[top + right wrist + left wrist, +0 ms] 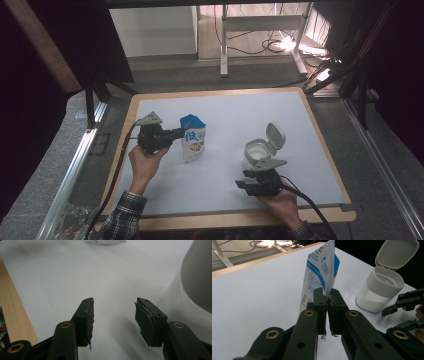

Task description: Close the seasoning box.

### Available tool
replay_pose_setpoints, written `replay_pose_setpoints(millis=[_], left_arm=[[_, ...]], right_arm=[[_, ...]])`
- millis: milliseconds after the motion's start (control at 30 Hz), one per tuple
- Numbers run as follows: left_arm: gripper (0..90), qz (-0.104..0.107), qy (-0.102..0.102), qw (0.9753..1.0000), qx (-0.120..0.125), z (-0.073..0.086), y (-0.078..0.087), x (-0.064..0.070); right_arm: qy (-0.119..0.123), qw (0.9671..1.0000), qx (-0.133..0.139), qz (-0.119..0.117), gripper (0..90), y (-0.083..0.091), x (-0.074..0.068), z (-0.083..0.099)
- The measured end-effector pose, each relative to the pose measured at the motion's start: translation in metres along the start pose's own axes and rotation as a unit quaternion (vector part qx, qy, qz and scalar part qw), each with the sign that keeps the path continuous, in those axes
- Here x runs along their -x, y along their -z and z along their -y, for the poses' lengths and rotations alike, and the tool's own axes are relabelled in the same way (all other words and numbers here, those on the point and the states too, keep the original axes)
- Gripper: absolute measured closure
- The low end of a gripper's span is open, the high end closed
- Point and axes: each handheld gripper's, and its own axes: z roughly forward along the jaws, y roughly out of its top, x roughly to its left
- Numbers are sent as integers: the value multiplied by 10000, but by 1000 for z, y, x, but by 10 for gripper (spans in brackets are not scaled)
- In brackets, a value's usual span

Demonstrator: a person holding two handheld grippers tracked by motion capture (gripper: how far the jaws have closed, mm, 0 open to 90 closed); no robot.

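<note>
Left gripper [176, 133]: jaws closed on the side edge of the pouch, holding it upright above the white table top [235, 107]; seen close in the left gripper view [327, 300], pads pinched on the pouch's lower edge

Pouch [193, 138]: white with blue top and printed panels, standing on the left half of the table; in the left gripper view [319, 275] it rises straight up from between the jaws

Right gripper [243, 183]: jaws wide apart, holding nothing, hovering low over the table just in front of the jar; gap plain in the right gripper view [114, 312]

Jar [258, 153]: white, hinged lid [275, 136] flipped open and standing up behind it, on the right half of the table, well apart from the pouch; white contents visible through its lower wall in the left gripper view [380, 288]

Table edge [13, 315]: pale wood strip beside the white surface
</note>
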Motion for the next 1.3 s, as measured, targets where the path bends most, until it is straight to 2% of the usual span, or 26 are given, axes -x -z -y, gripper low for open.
replay_pose_setpoints(millis=[367,533,667,833,1033,1167,1300], left_arm=[[799,-137,44,9999,-20,21,8,6],[727,-215,9,9998,53,21,9,6],[641,-403,-90,9991,33,23,9,9],[526,-683,-268,9972,-120,29,8,14],[422,-843,-422,9952,-273,36,8,21],[339,-1001,-564,9918,-555,43,5,26],[291,-901,-428,9932,-606,52,4,27]], right_arm=[[-130,9999,-10,106,492,7,7,7],[-123,9999,-15,97,492,7,7,8],[-132,9998,-25,117,492,9,7,9],[-126,9997,-56,196,493,13,9,12],[-159,9996,-85,228,498,18,11,14],[-95,9995,-44,281,504,23,10,16],[-176,9994,-46,277,506,26,13,18]])
